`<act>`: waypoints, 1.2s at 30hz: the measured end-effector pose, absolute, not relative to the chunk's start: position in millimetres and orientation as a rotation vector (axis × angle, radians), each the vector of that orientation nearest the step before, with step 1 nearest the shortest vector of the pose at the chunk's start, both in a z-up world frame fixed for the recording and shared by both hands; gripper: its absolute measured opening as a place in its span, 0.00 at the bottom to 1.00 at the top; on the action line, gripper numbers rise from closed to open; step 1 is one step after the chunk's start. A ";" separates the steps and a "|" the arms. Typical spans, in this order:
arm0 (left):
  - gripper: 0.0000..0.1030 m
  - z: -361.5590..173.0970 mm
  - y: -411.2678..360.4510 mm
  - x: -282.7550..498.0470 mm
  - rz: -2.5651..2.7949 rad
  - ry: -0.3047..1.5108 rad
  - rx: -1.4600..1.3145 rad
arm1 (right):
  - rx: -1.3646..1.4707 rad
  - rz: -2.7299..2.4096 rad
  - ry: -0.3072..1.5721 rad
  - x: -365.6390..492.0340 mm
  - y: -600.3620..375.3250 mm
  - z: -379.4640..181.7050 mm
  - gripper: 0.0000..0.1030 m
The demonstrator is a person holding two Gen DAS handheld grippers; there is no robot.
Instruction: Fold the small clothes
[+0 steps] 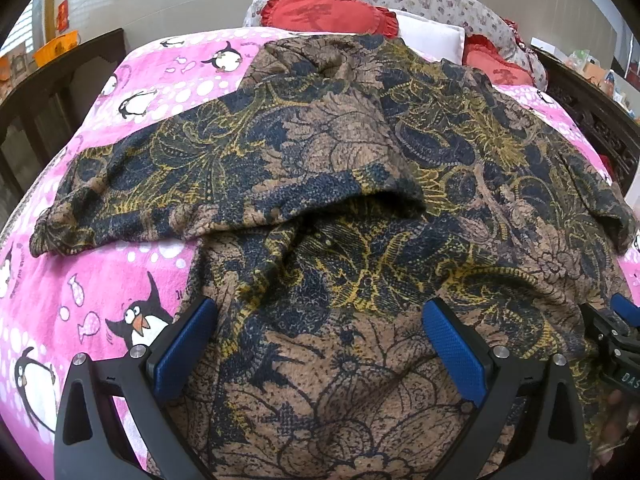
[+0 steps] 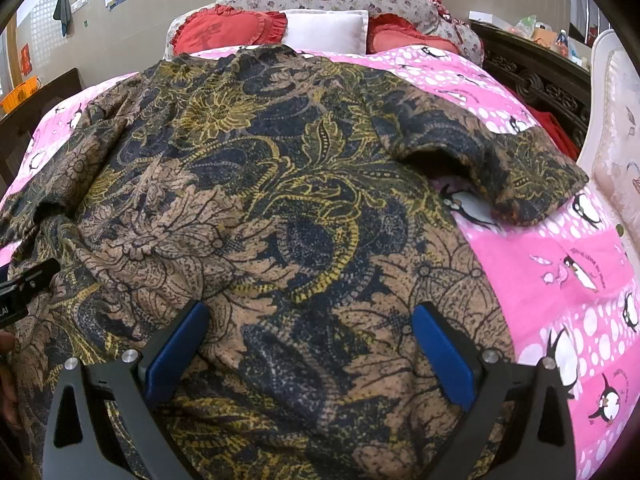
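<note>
Pink penguin-print bed cover [image 1: 100, 288] under a brown, navy and yellow floral shirt [image 1: 328, 168], spread flat across the bed, one sleeve out to the left, the other to the right; red pillows [image 2: 228, 30] at the far end. Left gripper [image 1: 320, 344] spread wide over the near hem, holding nothing. Right gripper [image 2: 310, 344] likewise wide apart, empty, over the near fabric.

Right gripper [image 2: 310, 344] spread wide over floral shirt [image 2: 280, 184] — shirt flat on pink penguin blanket [image 2: 560, 264].
</note>
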State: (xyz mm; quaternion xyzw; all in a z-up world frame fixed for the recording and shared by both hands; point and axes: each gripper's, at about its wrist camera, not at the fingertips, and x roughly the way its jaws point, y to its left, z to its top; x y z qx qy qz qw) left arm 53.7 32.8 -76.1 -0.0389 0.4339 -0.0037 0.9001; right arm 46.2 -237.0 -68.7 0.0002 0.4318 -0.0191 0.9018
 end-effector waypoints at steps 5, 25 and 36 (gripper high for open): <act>0.86 -75.1 33.4 51.5 -0.012 0.893 -0.090 | -0.001 -0.040 0.893 46.5 -236.9 -68.7 1.00; 0.85 -73.7 34.7 49.9 -0.015 0.890 -0.097 | 0.002 -0.038 0.893 47.1 -237.5 -69.6 1.00; 0.85 -73.5 34.8 49.8 -0.017 0.893 -0.099 | 0.003 -0.039 0.894 47.2 -236.7 -70.3 1.00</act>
